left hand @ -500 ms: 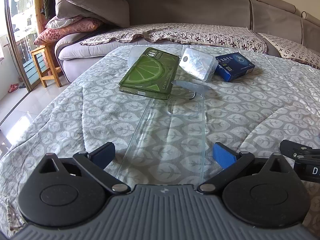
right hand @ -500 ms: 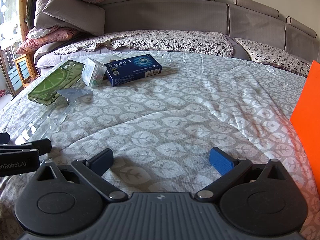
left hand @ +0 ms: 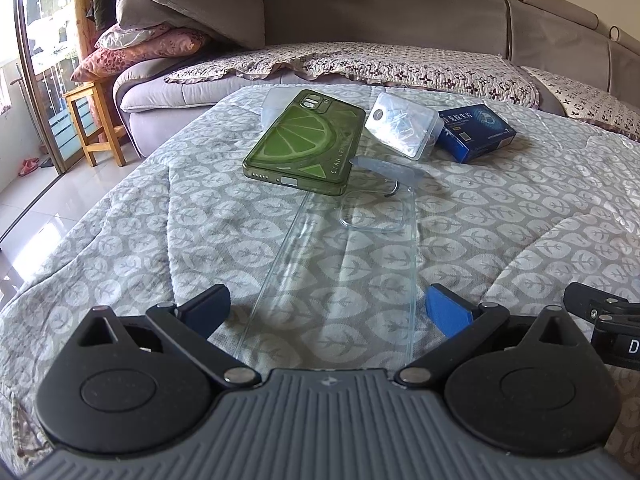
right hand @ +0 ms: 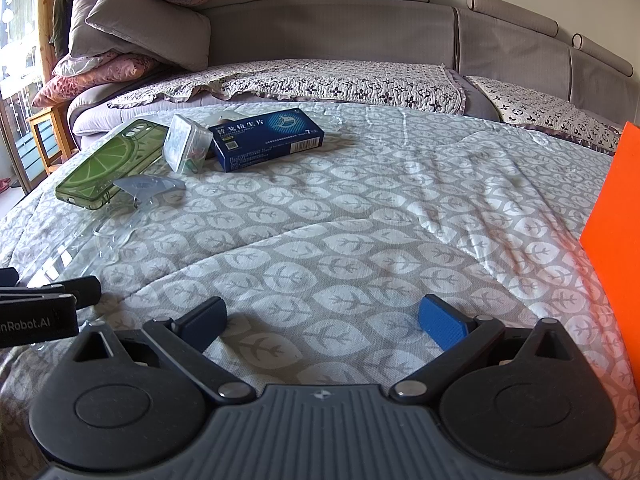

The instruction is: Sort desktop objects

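**No change in half a second: both grippers poised, nothing picked**

Left wrist view: compared with half a second ago we see the scene unchanged. Our left gripper (left hand: 328, 308) has its jaws spread wide, pinching nothing; the near end of the clear phone case (left hand: 340, 272) lies on the leaf-print quilt (left hand: 140, 240) between the fingers, untouched. At 12 o'clock the green lime-print phone case (left hand: 306, 142) rests with its near end raised. At 1 o'clock sit the clear plastic box (left hand: 404, 126) and the blue medicine box (left hand: 476, 132), touching.

Right wrist view: our right gripper (right hand: 322, 318) also stands spread and empty over bare quilt, as before. The objects cluster at 10 to 11 o'clock; an orange panel (right hand: 618, 232) stands at 3 o'clock.

We judge sorting not yet begun; the clear case looks the likeliest first pick.
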A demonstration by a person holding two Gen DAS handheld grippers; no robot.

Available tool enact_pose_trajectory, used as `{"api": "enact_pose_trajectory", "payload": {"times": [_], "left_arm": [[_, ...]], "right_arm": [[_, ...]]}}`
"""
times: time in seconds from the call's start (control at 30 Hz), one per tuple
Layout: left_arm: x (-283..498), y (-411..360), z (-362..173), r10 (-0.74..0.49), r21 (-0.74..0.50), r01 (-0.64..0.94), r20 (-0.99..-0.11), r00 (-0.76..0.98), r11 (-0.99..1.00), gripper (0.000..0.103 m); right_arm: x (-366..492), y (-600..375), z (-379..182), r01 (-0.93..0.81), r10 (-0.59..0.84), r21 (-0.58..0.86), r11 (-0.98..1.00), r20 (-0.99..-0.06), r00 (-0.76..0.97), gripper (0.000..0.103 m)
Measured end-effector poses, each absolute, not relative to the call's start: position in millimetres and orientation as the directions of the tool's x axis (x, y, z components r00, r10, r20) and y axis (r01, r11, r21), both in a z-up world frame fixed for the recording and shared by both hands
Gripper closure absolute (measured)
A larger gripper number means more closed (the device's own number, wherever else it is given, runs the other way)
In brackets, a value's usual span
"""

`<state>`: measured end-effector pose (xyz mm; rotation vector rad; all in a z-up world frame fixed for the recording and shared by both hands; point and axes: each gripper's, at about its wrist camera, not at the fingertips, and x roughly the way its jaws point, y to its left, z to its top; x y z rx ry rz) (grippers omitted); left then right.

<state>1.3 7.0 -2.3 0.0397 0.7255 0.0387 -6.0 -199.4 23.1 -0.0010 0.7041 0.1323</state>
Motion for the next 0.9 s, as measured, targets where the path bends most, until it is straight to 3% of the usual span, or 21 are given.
{"api": "enact_pose_trajectory", "payload": {"times": [0.37,0.6,0.9], "left_arm": [[1.2,8.6,-1.2,0.045,0.041,-0.024,-0.661,0.749,0.999,0.000],[-8.4,11.4,17.5,0.002,0.017,0.009,-0.560,0.828,1.000,0.000],[24.4,29.3,35.5,0.022,-0.026,-0.040,-0.496,0.868,0.999,0.000]], "right_arm": [[-5.8,-199.5,23.4,-0.122,0.121,0.043,0.992,-0.645,0.754,0.000],[-5.3,-200.8,26.1,-0.127,0.132,0.053,0.990,-0.637,0.759,0.000],[20.2,-181.9,65.5,-0.206,0.198,0.030,0.978,-0.444,0.874,0.003]]}}
